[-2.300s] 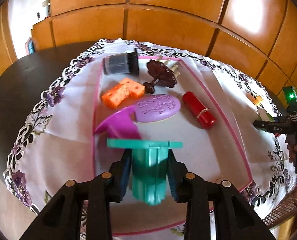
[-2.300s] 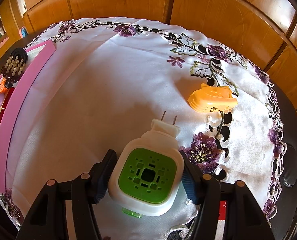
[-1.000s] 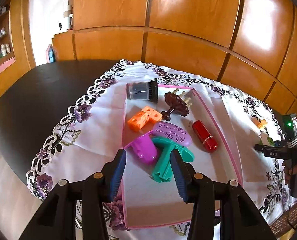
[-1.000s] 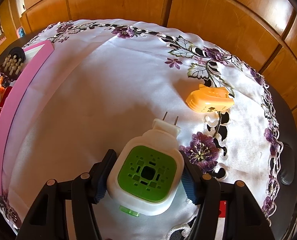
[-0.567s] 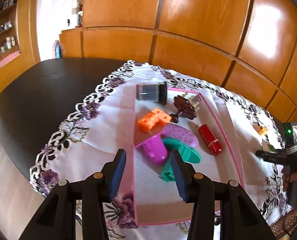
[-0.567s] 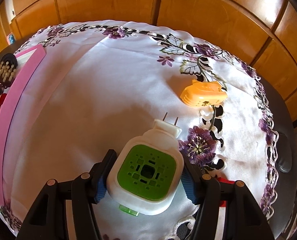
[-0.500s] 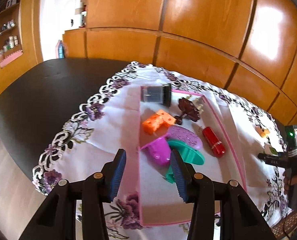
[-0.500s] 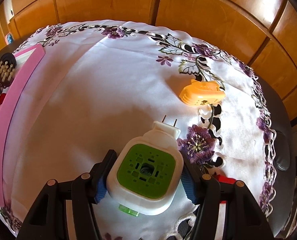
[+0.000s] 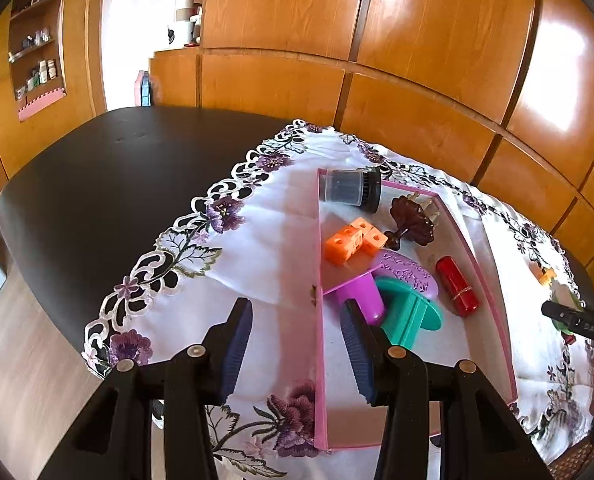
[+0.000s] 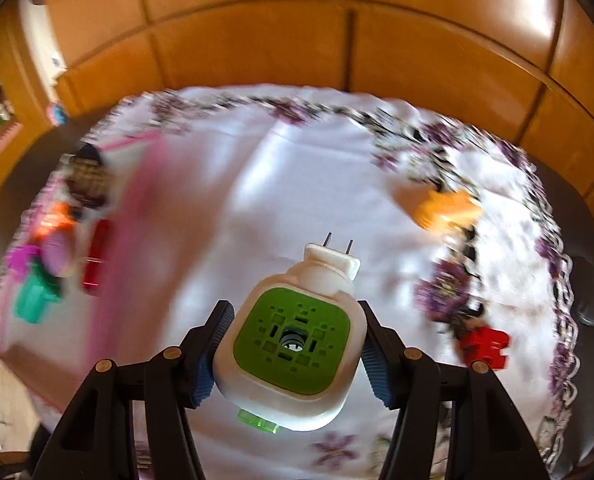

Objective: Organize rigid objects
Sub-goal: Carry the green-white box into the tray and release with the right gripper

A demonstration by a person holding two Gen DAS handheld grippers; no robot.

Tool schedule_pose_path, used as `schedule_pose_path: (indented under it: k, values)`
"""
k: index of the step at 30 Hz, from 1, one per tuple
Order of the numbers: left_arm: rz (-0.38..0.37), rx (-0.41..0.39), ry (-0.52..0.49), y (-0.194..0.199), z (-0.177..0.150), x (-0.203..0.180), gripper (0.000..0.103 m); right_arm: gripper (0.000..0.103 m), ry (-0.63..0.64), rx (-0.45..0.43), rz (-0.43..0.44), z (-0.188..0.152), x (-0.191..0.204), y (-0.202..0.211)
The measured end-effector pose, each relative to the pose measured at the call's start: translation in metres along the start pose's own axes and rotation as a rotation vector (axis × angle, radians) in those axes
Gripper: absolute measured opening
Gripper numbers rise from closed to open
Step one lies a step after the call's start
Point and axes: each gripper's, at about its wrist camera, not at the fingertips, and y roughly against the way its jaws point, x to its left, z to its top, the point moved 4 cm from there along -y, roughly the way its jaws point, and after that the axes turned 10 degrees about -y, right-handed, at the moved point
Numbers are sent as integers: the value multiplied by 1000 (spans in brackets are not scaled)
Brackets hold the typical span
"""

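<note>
Six items lie in the pink tray (image 9: pixel 453 224); right gripper (image 10: pixel 293 344) clamps the white-and-green plug-in unit (image 10: pixel 297 336), tray at ten o'clock; left gripper (image 9: pixel 297 344) parted, empty; orange piece (image 10: pixel 447 206) and red piece (image 10: pixel 485 346) remain outside

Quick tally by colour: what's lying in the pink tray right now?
In the pink tray, by colour:
Orange: 1, the block
Purple: 2, the oval piece and the cup
Teal: 1, the stand
Red: 1, the tube
Brown: 1, the brush
Dark grey: 1, the jar, at the tray's far corner
Total: 7
</note>
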Motion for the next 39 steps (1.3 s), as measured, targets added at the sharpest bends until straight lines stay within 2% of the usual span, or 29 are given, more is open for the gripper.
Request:
schedule_pose_path:
  k: [4, 10, 18, 20, 24, 27, 36, 39]
  values:
    - [-5, 2, 0, 0, -1, -1, 47, 61, 83, -21, 114, -6, 53, 17]
    - [-7, 6, 5, -1, -2, 0, 47, 61, 183, -5, 220, -23, 116, 25]
    - [-17, 21, 2, -6, -6, -2, 47, 61, 243, 64, 276, -45, 164, 6]
    - [-17, 24, 4, -7, -6, -2, 47, 61, 274, 107, 278, -54, 174, -5]
    - [-22, 35, 8, -9, -8, -1, 47, 62, 351, 156, 223, -72, 190, -21]
    - [-26, 37, 4, -10, -9, -2, 47, 62, 336, 193, 239, -78, 189, -28]
    - [-30, 38, 3, -11, -9, -3, 47, 62, 267, 143, 280, -70, 179, -12]
    - [-32, 39, -1, -11, -10, -4, 47, 58, 276, 133, 289, -70, 180, -7]
